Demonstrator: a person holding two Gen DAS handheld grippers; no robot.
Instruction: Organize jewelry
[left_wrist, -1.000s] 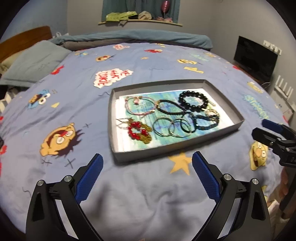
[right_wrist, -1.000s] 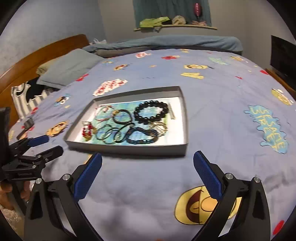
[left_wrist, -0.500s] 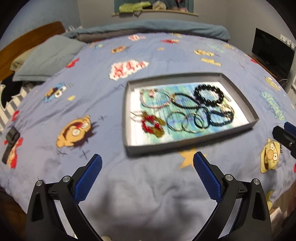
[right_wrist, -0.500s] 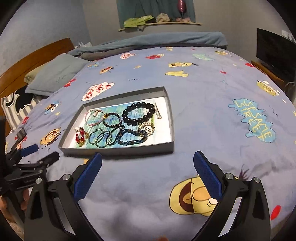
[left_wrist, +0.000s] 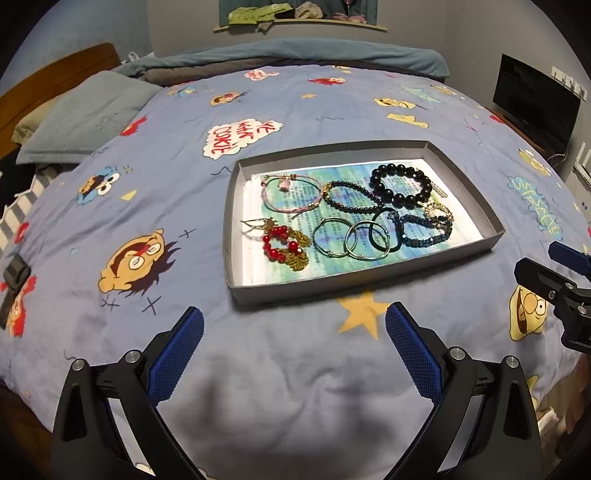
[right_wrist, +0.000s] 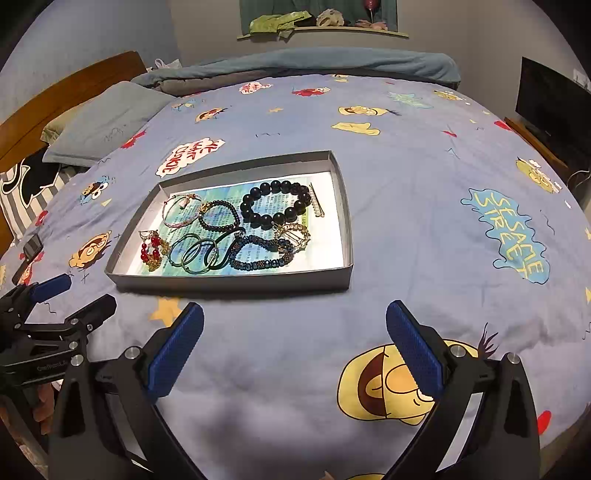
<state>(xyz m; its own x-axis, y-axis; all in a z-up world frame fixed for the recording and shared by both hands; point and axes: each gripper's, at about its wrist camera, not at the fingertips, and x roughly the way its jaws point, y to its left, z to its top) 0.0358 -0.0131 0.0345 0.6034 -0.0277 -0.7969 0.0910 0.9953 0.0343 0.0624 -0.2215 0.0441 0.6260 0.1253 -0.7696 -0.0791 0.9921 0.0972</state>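
Observation:
A shallow grey tray (left_wrist: 236, 192) (right_wrist: 343, 206) lies on the bed and holds several pieces of jewelry: a big black bead bracelet (left_wrist: 400, 184) (right_wrist: 275, 203), a thin dark bead bracelet (left_wrist: 347, 197), a pink cord bracelet (left_wrist: 290, 194), a red and gold piece (left_wrist: 284, 245) (right_wrist: 151, 251), metal rings (left_wrist: 351, 240) and a blue beaded bracelet (left_wrist: 424, 230) (right_wrist: 258, 251). My left gripper (left_wrist: 293, 343) is open and empty, in front of the tray. My right gripper (right_wrist: 295, 343) is open and empty, in front of the tray's right end. Each gripper shows at the edge of the other's view.
The bed has a blue cartoon-print cover (left_wrist: 147, 184). A grey pillow (left_wrist: 85, 118) and wooden headboard (right_wrist: 55, 103) are at the far left. A dark screen (left_wrist: 535, 99) stands at the right. A small black object (left_wrist: 13, 280) lies at the left edge.
Both views have shifted: the tray has drifted sideways and back in the left wrist view and sits closer in the right wrist view. Both grippers stay open and empty.

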